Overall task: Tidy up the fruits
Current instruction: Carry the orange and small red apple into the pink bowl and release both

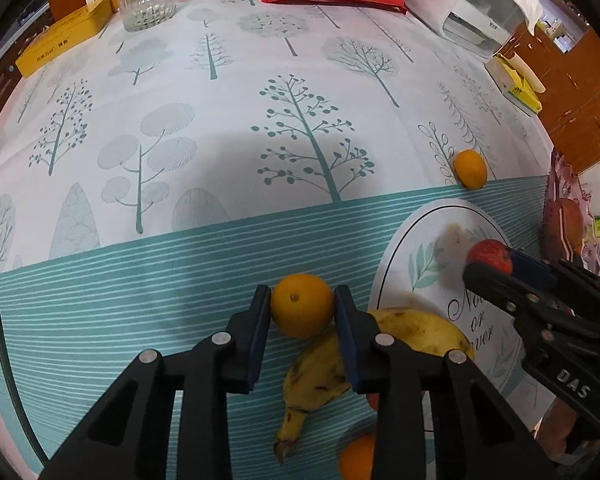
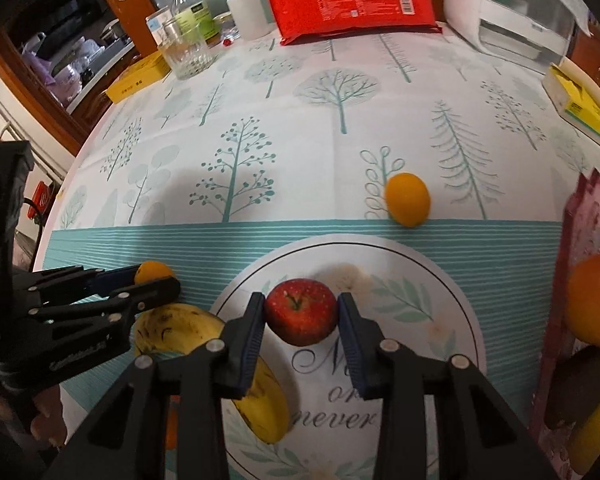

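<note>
Left wrist view: left gripper (image 1: 302, 308) clamped on an orange (image 1: 302, 305) over the striped tablecloth (image 1: 120, 280). Banana (image 1: 324, 376) partly hidden behind the fingers; another orange (image 1: 358, 458) cut off at the bottom.

Right wrist view: right gripper (image 2: 300, 314) clenched on an apple (image 2: 300, 311) above the plate (image 2: 440, 308). Pink bag (image 2: 588, 248) of fruit blurred, cut off at right.

Orange (image 1: 302, 305) on cloth; apple (image 2: 300, 311) (red) on plate (image 2: 440, 280).
</note>
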{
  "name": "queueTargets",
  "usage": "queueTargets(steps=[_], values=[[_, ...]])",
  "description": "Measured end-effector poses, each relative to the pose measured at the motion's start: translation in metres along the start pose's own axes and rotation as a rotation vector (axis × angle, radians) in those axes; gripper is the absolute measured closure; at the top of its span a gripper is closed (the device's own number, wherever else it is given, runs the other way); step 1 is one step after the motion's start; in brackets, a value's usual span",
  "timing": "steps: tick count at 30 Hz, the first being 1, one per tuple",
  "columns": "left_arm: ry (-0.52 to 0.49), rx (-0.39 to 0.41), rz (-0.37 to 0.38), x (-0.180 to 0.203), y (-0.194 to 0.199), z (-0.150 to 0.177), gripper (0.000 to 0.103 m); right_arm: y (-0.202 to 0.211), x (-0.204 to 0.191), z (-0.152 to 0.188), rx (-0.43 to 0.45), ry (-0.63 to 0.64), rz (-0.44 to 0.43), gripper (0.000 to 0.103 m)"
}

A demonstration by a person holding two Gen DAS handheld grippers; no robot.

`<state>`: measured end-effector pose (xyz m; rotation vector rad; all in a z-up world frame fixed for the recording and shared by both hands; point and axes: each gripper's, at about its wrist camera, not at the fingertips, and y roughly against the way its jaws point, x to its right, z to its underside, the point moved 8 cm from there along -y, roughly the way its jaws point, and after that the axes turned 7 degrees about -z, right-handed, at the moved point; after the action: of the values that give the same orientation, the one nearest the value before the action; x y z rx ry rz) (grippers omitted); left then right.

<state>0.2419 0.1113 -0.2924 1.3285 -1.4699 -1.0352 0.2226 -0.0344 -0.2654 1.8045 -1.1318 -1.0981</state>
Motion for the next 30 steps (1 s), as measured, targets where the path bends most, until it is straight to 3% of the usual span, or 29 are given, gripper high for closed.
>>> queueTargets(steps=[7,11,17,23,30], values=[[0.001,0.032,-0.018,0.0,0.007,-0.002,0.074,0.023,-0.003,0.008,0.033,-0.007,-0.007,0.066],[-0.015,0.087,-0.034,0.004,0.039,-0.006,0.074,0.045,-0.007,0.014,0.068,0.001,-0.009,0.066],[-0.072,0.187,0.013,0.036,0.106,-0.016,0.074,0.098,-0.007,0.019,0.147,0.013,0.005,0.066],[-0.176,0.289,0.085,0.103,0.165,-0.024,0.074,0.17,0.015,0.021,0.236,0.03,0.069,0.066],[-0.331,0.388,0.14,0.211,0.209,-0.027,0.074,0.269,0.066,0.015,0.333,0.041,0.205,0.066]])
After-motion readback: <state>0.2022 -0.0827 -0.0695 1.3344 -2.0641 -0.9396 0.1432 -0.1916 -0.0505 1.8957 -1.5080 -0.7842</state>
